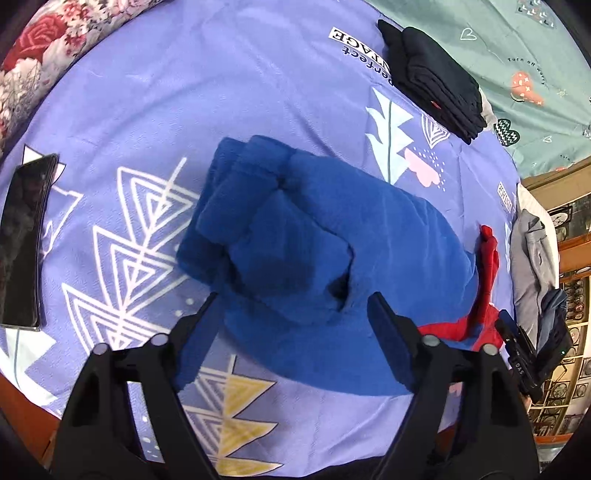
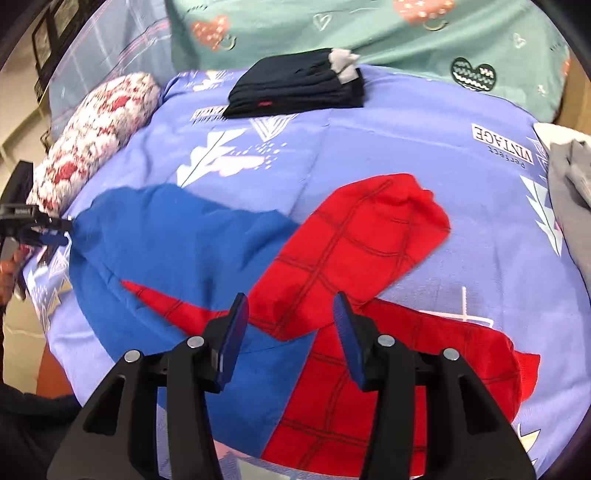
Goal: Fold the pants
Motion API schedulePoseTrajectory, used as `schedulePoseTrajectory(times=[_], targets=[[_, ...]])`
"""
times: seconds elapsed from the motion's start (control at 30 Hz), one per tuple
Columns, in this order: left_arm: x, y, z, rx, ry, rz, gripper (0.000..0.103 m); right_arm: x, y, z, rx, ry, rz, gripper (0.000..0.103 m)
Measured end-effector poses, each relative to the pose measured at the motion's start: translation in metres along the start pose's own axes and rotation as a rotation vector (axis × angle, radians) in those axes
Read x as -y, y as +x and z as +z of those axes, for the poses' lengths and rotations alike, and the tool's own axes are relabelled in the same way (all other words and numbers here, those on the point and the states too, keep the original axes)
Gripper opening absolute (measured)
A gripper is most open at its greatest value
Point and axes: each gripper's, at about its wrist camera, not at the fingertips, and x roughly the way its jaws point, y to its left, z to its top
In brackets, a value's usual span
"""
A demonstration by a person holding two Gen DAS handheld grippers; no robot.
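Observation:
The pants (image 1: 314,229) are blue fleece with red, grid-lined legs, lying on a purple patterned bedsheet (image 1: 147,110). In the left wrist view the blue part is bunched into a folded mound, with a strip of red (image 1: 487,266) at its right. My left gripper (image 1: 295,306) hovers open over the mound's near edge, its pads apart from the cloth. In the right wrist view one red leg (image 2: 354,236) crosses over the other red part (image 2: 406,369), and the blue part (image 2: 177,236) spreads left. My right gripper (image 2: 291,301) stands open above the red fold, gripping nothing.
A stack of folded black clothes (image 2: 295,88) sits at the far side, by a green sheet (image 2: 369,29). A dark phone (image 1: 22,240) lies at the left. Grey clothes (image 1: 535,251) are piled on the right edge. A floral pillow (image 2: 96,136) lies at the far left.

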Motion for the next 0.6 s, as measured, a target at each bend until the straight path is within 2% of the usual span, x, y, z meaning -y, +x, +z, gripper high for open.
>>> schedulePoseTrajectory(times=[0.2,0.27,0.4,0.47,0.53,0.6], targets=[[-0.003,0.005,0.017,-0.003,-0.067,-0.032,0.068,0.007,0.006,-0.002,-0.011,0.054,0.011,0.048],[-0.002,0.01,0.017,-0.007,-0.077,-0.012,0.062,0.008,0.006,-0.003,-0.01,0.067,0.012,0.048],[0.0,0.022,0.015,-0.049,-0.077,-0.018,0.056,0.01,0.003,-0.002,0.002,0.073,0.007,0.048],[-0.004,0.029,0.012,-0.08,-0.123,-0.03,0.047,0.011,0.003,0.0,0.005,0.076,0.005,0.048],[-0.006,0.033,0.007,-0.091,-0.15,-0.051,0.047,0.012,0.003,0.001,0.012,0.081,0.01,0.048],[-0.005,0.032,0.006,-0.073,-0.143,-0.04,0.045,0.011,0.003,0.003,0.018,0.082,0.017,0.048]])
